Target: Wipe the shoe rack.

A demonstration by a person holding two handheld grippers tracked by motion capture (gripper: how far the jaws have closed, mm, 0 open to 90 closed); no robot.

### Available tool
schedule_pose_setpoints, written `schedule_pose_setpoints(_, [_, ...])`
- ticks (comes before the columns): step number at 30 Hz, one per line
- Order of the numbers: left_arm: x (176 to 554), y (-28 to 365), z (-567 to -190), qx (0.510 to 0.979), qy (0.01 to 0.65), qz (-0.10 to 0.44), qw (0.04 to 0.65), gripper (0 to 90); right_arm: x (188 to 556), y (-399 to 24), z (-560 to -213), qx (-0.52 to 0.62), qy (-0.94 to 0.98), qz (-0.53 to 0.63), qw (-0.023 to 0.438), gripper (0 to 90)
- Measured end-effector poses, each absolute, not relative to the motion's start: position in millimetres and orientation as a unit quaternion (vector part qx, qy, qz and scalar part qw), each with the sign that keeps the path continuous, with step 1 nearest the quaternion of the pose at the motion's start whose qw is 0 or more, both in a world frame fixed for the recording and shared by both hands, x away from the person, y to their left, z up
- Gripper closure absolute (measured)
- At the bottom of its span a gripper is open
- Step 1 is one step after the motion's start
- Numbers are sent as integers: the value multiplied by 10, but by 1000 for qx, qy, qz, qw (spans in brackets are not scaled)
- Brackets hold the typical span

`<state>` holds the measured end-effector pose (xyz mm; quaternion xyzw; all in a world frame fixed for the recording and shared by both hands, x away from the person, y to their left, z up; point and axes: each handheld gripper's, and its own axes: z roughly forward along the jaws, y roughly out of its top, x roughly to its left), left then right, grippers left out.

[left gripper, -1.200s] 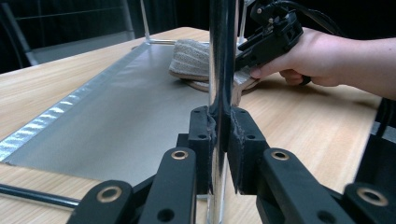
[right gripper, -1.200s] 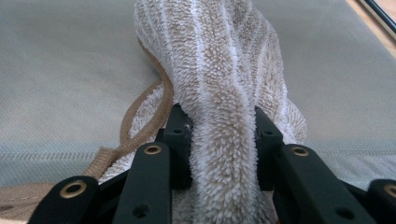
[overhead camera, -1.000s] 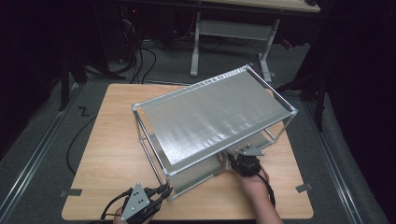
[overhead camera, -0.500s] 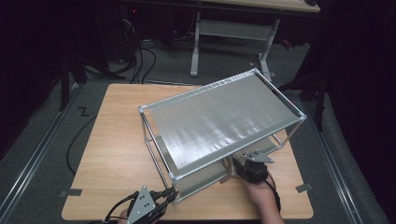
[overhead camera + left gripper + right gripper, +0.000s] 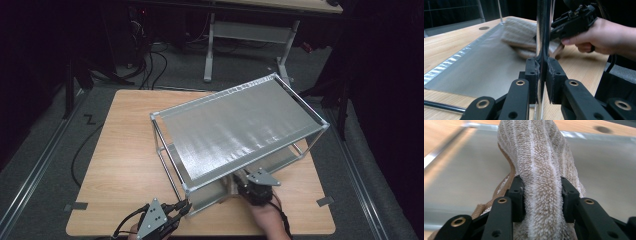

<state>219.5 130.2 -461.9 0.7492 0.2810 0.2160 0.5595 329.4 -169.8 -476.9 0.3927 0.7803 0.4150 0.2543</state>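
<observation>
My right gripper (image 5: 541, 195) has slid the towel (image 5: 541, 165) toward three o'clock along the lower shelf (image 5: 474, 67) since a second ago, and the whole rack (image 5: 240, 127) has crept the same way across the table (image 5: 115, 165), so I judge the wipe is moving the frame as much as cleaning it. The right jaws have just been closing and now pinch a thick fold of towel, which bulges straight out at twelve o'clock from the pads and lies on the shelf. My left gripper (image 5: 182, 206) stays clamped tight on the rack's near corner post (image 5: 544, 30), the towel lying beyond that post at about one o'clock.
</observation>
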Motion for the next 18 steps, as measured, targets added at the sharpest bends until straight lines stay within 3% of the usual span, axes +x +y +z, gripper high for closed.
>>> schedule_pose_setpoints(11, [2200,1293,-4625,746,284,214,563,804,3020,-934,-4846,321,817,441,186,574])
schedule_pose_setpoints(15, [2197,1291,-4626,746,285,216,562,804,3014,-895,-4867,323,820,440,172,457])
schedule_pose_setpoints(18, [2200,1293,-4629,745,285,215,563,804,2993,-966,-4808,319,808,461,180,444])
